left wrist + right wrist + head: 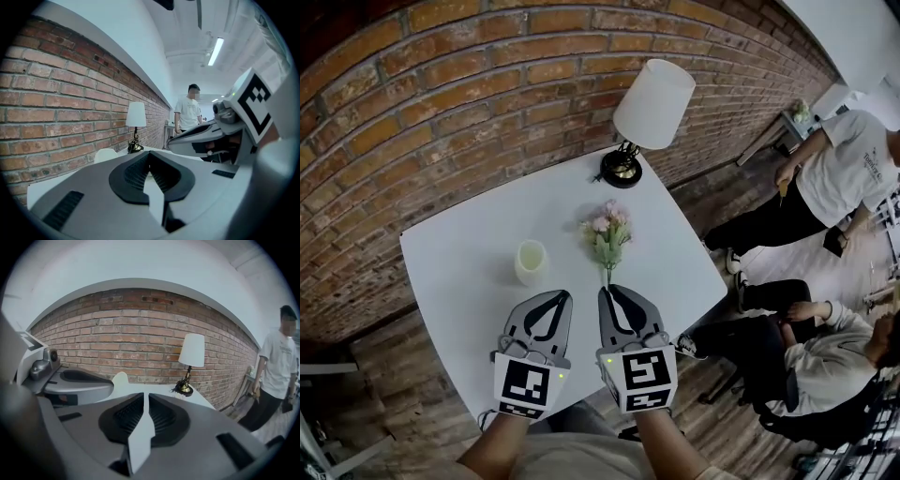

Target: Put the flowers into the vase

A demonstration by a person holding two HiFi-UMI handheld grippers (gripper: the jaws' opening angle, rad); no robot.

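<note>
Only the head view showed the flowers [607, 234] lying near the vase [531, 261]. Their own views showed the left gripper [149, 153] and right gripper [146, 394] closed on nothing.

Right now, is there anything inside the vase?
Nothing sticks out of the vase. The flowers lie on the table to its right, outside it. Its mouth looks pale and bare, but its walls hide the bottom, so something small inside cannot be ruled out.
</note>
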